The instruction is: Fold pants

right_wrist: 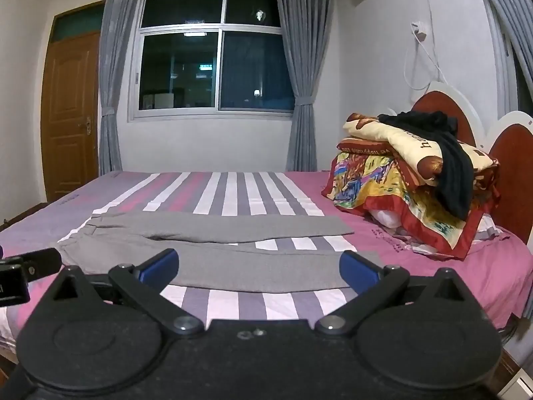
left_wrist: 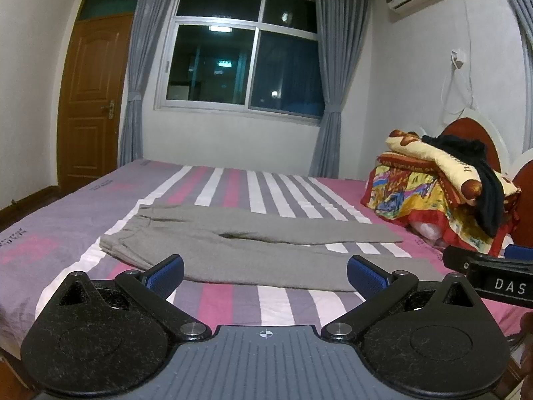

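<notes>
Grey pants (left_wrist: 240,250) lie flat and spread lengthwise on the striped bed (left_wrist: 66,233), waistband at the left, two legs running to the right. My left gripper (left_wrist: 265,273) hovers over the bed's near edge, open wide, its blue pads (left_wrist: 166,271) empty, just short of the near leg. In the right wrist view the same pants (right_wrist: 216,253) lie ahead. My right gripper (right_wrist: 260,268) is open too, nothing between its blue pads (right_wrist: 358,268), above the near leg's lower part. Each gripper's black body shows at the edge of the other's view.
A pile of colourful folded bedding (right_wrist: 399,186) with a dark garment (right_wrist: 446,160) draped on top sits at the bed's right end, against a red and white headboard (right_wrist: 509,160). A window (left_wrist: 243,53) with grey curtains and a wooden door (left_wrist: 90,100) stand beyond the bed.
</notes>
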